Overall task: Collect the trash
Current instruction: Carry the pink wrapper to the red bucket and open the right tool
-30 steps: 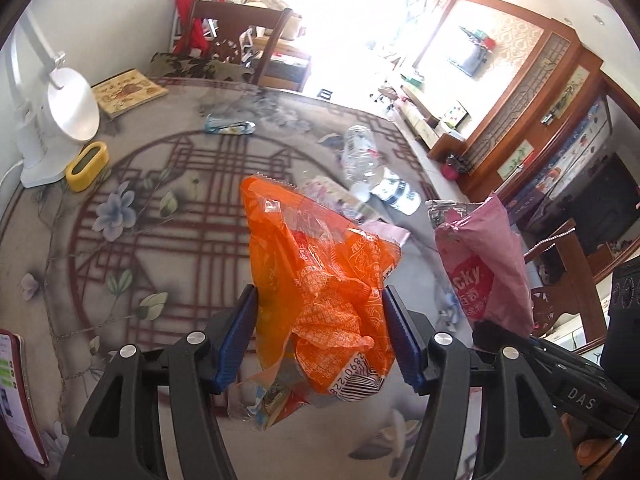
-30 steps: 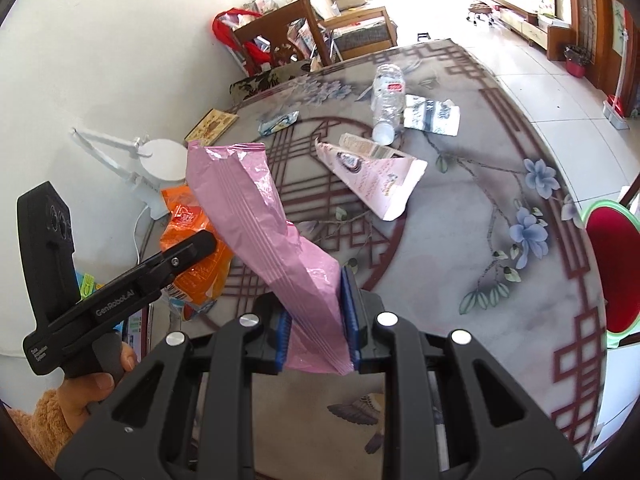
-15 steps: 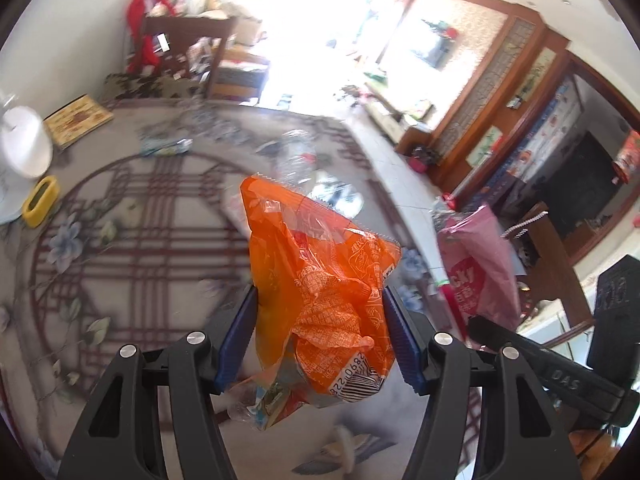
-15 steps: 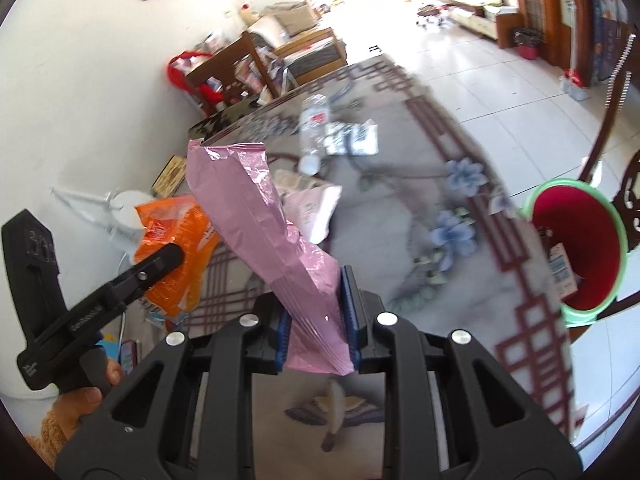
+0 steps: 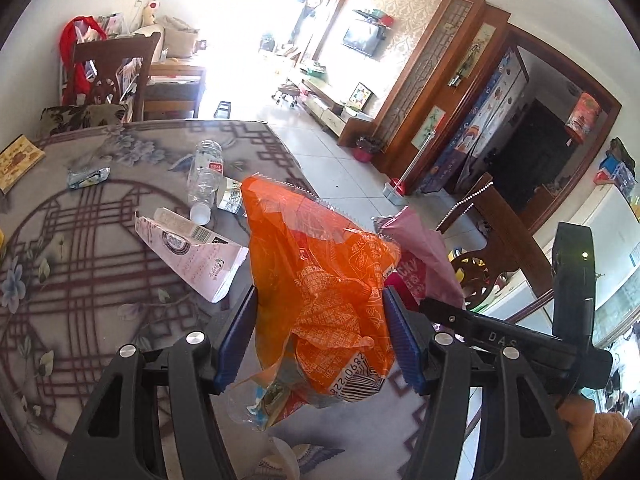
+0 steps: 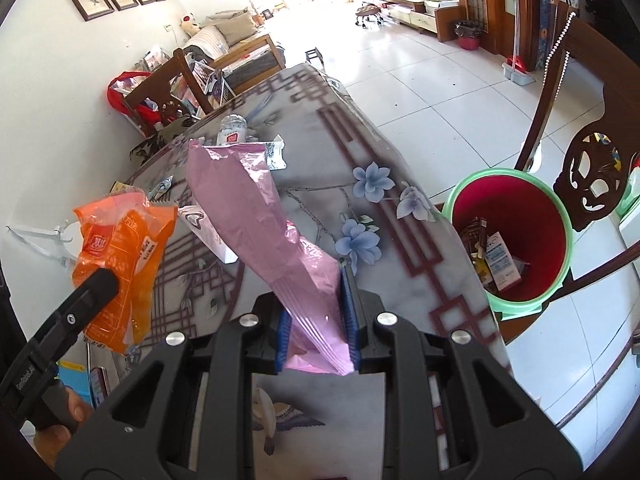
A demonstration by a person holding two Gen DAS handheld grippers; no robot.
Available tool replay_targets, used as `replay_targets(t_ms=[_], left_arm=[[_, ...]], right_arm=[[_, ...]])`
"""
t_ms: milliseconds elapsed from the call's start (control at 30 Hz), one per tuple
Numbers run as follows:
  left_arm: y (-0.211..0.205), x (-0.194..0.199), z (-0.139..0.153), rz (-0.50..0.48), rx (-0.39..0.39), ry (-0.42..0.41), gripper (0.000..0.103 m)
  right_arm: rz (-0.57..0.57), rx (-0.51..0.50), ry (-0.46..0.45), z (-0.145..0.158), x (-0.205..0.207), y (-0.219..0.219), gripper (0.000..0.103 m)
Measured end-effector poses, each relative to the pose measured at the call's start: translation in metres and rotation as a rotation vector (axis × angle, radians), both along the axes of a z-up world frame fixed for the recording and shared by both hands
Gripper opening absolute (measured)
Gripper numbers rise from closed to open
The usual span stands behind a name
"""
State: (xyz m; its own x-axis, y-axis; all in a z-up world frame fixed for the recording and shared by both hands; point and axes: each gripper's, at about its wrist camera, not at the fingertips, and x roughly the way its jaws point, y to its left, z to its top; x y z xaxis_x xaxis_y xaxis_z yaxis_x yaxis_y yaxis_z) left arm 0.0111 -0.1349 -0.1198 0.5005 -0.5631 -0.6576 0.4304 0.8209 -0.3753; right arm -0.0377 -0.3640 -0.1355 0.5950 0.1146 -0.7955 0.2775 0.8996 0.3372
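Note:
My left gripper point(image 5: 318, 340) is shut on a crumpled orange snack bag point(image 5: 320, 280), held above the table; it also shows in the right wrist view point(image 6: 120, 256). My right gripper point(image 6: 314, 320) is shut on a long pink foil bag point(image 6: 256, 216), also seen in the left wrist view point(image 5: 420, 256). A green bin with a red inside point(image 6: 516, 240) stands on the floor beside the table's right edge, holding several cartons. On the table lie a clear plastic bottle point(image 5: 204, 176), a flattened pink carton point(image 5: 188, 252) and a small wrapper point(image 5: 88, 176).
The patterned table point(image 6: 400, 240) ends just left of the bin. A dark wooden chair point(image 6: 592, 160) stands behind the bin. Another chair point(image 5: 112, 72) with a red bag is at the table's far end. A book point(image 5: 16, 160) lies at the far left.
Both grippers have swung to the right with their bags. The bin has come into the right wrist view and now sits closer. The lamp has left the left wrist view.

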Motion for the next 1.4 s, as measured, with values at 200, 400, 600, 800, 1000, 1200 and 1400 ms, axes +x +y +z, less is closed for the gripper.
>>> replay_targets(t_ms=[200,400,600,800,1000,1200,1400], left_arm=[[0.0,0.009,-0.006,0.059,0.007,0.035,0.059],[-0.023,0.014,0.0,0.067,0.025,0.034,0.059],[-0.069,0.013,0.013,0.029,0.064,-0.003,0.059],[-0.117,0.011,0.021,-0.014,0.097,-0.026,0.06],[-0.158,0.009,0.018,-0.042,0.126,-0.021,0.06],[-0.194,0.007,0.01,-0.076,0.156,-0.001,0.06],[-0.221,0.005,0.0,-0.119,0.196,0.022,0.06]], right_arm=[[-0.013,0.037,-0.043,0.003,-0.011,-0.014,0.023],[-0.042,0.075,-0.099,0.012,-0.021,-0.04,0.023],[-0.064,0.103,-0.147,0.016,-0.029,-0.076,0.023],[-0.092,0.142,-0.17,0.013,-0.035,-0.118,0.023],[-0.135,0.166,-0.168,0.004,-0.042,-0.16,0.023],[-0.215,0.177,-0.123,-0.02,-0.052,-0.206,0.023],[-0.284,0.158,-0.012,-0.058,-0.045,-0.245,0.026]])
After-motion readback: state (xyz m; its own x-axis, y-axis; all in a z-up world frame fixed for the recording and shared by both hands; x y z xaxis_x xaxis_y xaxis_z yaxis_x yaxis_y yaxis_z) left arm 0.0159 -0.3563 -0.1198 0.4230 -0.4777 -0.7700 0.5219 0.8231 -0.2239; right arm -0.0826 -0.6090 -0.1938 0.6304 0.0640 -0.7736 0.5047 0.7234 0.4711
